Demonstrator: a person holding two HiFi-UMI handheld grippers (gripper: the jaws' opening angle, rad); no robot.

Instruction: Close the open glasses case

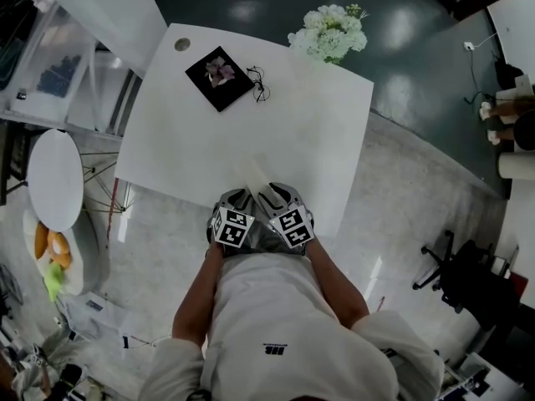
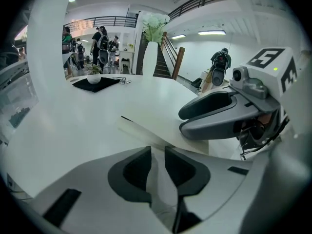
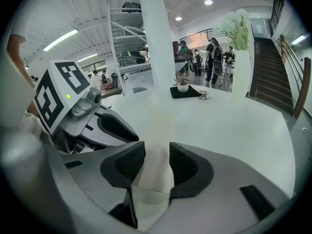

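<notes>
Nearest to us is the person's white shirt point(image 1: 284, 324), and from it both forearms reach to the 6 o'clock edge of the white table point(image 1: 192, 149). There the left gripper point(image 2: 158, 161) and the right gripper point(image 3: 157, 162) stand side by side, almost touching, and both are tilted downward. The white glasses case point(image 1: 256, 171) lies on the table at this 6 o'clock edge, with its near end at the two grippers. The left gripper is clenched on a thin white part of the case, which its pads meet on both sides. The right gripper is released: its jaws stand a little apart, with the case between them. We cannot tell if the lid is down. At 11 o'clock on the table lies a black mat point(image 1: 209, 86) with a small plant point(image 1: 221, 70). Spectacles point(image 1: 258, 83) lie just at the mat's 3 o'clock side. White flowers point(image 1: 330, 32) stand at 1 o'clock.
</notes>
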